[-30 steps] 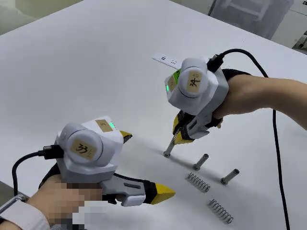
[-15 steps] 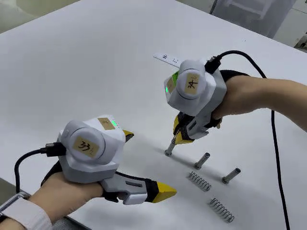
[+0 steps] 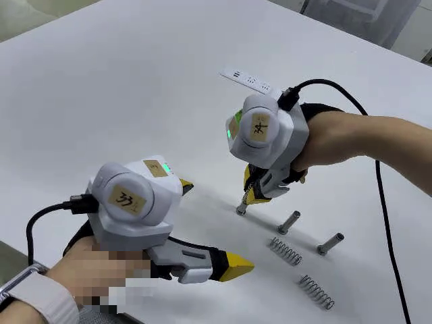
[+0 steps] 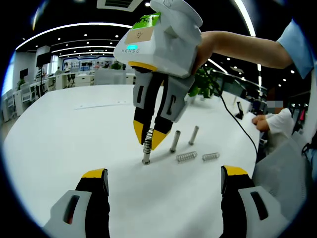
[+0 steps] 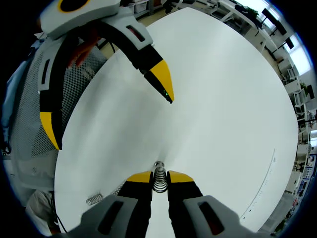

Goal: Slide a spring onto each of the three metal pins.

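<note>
Over pin (image 4: 146,156) | right gripper (image 5: 159,174) clamps spring (image 5: 159,183), pin top hidden | left gripper (image 4: 163,172) wide, empty

right gripper (image 3: 252,196) at a standing pin (image 3: 241,209), two more pins (image 3: 289,221) (image 3: 331,243) and two springs (image 3: 285,250) (image 3: 316,291) lying nearby, left gripper (image 3: 212,226) jaws spread

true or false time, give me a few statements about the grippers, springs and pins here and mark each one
1. The right gripper is shut on a coiled metal spring. True.
2. The left gripper is shut on a short metal pin. False: its jaws stand open, holding nothing.
3. Two loose springs lie on the white table. True.
4. All three pins carry springs. False: two bare pins have none; the third pin is under the held spring.
</note>
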`<state>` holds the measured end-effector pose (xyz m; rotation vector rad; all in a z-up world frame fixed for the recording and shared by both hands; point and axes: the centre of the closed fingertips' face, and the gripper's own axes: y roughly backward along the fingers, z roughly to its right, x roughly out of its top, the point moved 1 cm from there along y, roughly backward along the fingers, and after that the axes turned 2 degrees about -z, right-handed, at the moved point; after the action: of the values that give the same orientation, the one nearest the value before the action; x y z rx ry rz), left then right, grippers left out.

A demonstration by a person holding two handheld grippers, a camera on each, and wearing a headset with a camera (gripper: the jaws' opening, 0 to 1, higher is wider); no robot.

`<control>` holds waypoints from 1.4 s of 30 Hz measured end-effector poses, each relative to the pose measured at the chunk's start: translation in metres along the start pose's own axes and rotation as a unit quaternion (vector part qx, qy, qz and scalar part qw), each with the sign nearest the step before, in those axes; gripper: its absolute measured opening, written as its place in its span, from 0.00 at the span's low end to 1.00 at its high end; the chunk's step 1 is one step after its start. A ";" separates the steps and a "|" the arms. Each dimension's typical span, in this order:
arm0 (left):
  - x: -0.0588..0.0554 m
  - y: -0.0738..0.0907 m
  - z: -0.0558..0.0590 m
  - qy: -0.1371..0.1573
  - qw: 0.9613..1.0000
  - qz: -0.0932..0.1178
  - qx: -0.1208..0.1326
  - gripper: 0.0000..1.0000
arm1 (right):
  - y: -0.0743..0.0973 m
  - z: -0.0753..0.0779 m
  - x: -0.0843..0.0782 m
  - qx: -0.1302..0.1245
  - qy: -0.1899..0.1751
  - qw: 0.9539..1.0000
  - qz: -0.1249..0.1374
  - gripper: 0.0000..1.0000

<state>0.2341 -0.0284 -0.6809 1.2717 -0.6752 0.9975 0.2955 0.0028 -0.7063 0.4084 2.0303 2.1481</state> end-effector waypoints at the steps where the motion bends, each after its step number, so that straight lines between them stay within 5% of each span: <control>1: 0.000 0.000 0.000 0.000 1.000 0.000 0.000 0.96 | -0.001 0.000 0.000 0.001 0.000 1.000 -0.001 0.13; 15: -0.001 -0.001 0.001 0.002 1.000 -0.003 -0.004 0.96 | -0.025 0.003 -0.004 -0.001 -0.003 1.000 -0.010 0.13; 38: 0.000 -0.001 0.003 0.004 1.000 0.001 -0.007 0.95 | -0.031 -0.001 -0.003 0.013 -0.006 1.000 -0.010 0.13; 42: 0.001 0.000 0.002 0.007 1.000 0.004 -0.007 0.95 | -0.030 -0.002 -0.002 0.014 -0.002 1.000 -0.002 0.23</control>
<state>0.2351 -0.0303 -0.6797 1.2495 -0.6763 1.0048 0.2946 0.0028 -0.7359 0.4124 2.0583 2.1182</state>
